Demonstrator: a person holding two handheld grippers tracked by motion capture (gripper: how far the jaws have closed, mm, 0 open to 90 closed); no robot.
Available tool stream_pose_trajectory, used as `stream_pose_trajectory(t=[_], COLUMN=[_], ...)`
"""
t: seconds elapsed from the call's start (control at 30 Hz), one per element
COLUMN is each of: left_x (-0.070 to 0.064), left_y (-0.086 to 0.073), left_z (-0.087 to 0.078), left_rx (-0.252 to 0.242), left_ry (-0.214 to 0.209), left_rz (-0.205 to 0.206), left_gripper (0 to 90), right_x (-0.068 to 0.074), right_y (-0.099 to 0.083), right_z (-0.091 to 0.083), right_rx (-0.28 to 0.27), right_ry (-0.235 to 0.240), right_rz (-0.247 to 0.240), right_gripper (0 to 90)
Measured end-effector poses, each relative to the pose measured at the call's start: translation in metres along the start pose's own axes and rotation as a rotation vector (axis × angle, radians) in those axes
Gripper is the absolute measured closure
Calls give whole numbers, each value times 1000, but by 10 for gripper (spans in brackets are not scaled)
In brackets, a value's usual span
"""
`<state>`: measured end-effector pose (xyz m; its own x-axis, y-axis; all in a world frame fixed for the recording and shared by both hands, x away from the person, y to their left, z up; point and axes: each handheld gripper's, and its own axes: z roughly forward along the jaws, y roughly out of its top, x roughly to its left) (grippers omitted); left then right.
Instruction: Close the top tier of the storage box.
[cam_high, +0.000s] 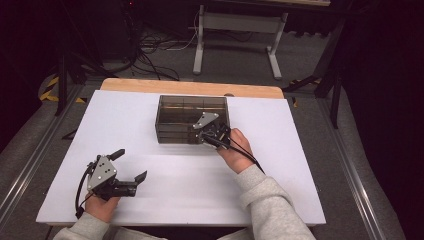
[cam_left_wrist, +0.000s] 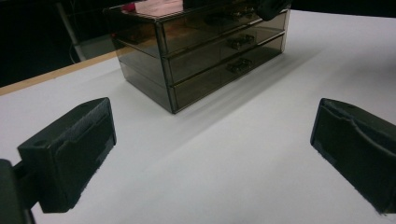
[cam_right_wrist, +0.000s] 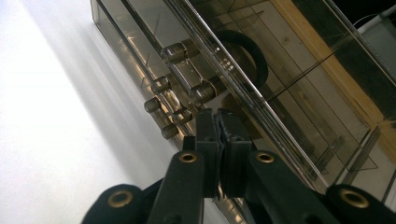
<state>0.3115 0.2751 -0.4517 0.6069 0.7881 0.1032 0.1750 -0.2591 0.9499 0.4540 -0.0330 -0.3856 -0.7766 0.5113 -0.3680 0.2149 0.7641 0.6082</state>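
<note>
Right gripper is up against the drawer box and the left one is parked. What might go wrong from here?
1. The right gripper looks shut just below the top handle, not around it, so a pull may slip off.
2. Nothing steadies the drawer box: the left gripper sits open and apart from it on the table, so the box may slide or tip.
3. A dark ring inside could shift.

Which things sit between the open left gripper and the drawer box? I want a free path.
Nothing: in the left gripper view, bare white table runs from the left gripper to the drawer box.
</note>
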Motion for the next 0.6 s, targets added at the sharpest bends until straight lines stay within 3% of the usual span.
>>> stream_pose_trajectory(t=[0.1, 0.2, 0.37, 0.43, 0.6], left_x=[0, 0, 0, 0, 0], left_y=[0, 0, 0, 0, 0], left_z=[0, 0, 0, 0, 0], left_rx=[-2, 0, 0, 0, -2], left_ry=[0, 2, -1, 0, 1], left_rz=[0, 5, 1, 1, -1], left_gripper=[10, 10, 10, 10, 10], right_x=[-1, -3, -2, -2, 2], right_y=[0, 1, 4, 4, 4], right_z=[-4, -13, -25, -27, -29], right_rx=[2, -28, -98, -121, -133], right_ry=[28, 123, 159, 204, 233], right_rz=[5, 20, 35, 23, 6], right_gripper=[835, 694, 445, 340, 201])
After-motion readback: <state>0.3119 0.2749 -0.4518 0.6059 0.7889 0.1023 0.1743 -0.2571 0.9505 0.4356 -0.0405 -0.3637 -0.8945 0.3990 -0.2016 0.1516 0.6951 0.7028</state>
